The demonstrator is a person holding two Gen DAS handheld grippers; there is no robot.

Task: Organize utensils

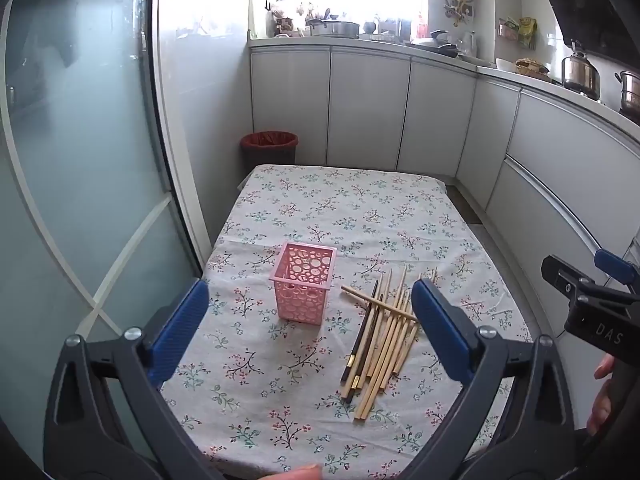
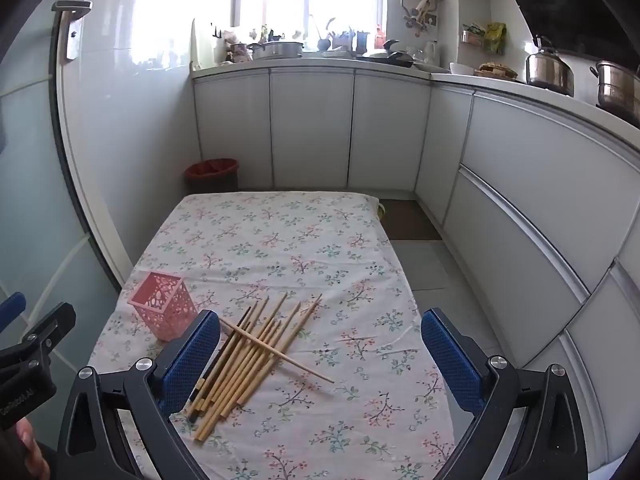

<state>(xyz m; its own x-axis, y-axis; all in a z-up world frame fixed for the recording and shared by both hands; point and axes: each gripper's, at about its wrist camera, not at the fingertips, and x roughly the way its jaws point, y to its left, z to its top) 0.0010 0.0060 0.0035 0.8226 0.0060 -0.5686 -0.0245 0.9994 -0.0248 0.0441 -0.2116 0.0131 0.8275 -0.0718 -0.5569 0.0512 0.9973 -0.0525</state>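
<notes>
Hovering above the near end of the desk (image 1: pixel 360 216), which is covered in a white floral-print cloth, the left gripper (image 1: pixel 310 312) is holding its blue-padded fingers (image 1: pixel 180 332) wide apart with nothing between them. Ahead of this gripper, between the two pads in its view, a pink perforated plastic square holder (image 1: pixel 303 282) is standing upright on the cloth. Just to the right of the holder, close to the gripper's right pad, a loose bundle of pale bamboo chopsticks (image 1: pixel 386 344) is lying flat, with a couple of dark chopsticks with gold bands (image 1: pixel 360 348) along its left side and one pale stick resting crosswise on top.

The right gripper (image 2: pixel 320 350) is also hanging over the desk with its blue fingers (image 2: pixel 450 356) spread wide and empty. In its view the chopstick bundle is lying just ahead, nearer its left pad, and the pink holder is standing further left, beyond that pad.

Well beyond both grippers, a dark bin with a red liner (image 1: pixel 269 148) is sitting on the floor past the far end of the desk, against white cabinet doors (image 1: pixel 368 116).
</notes>
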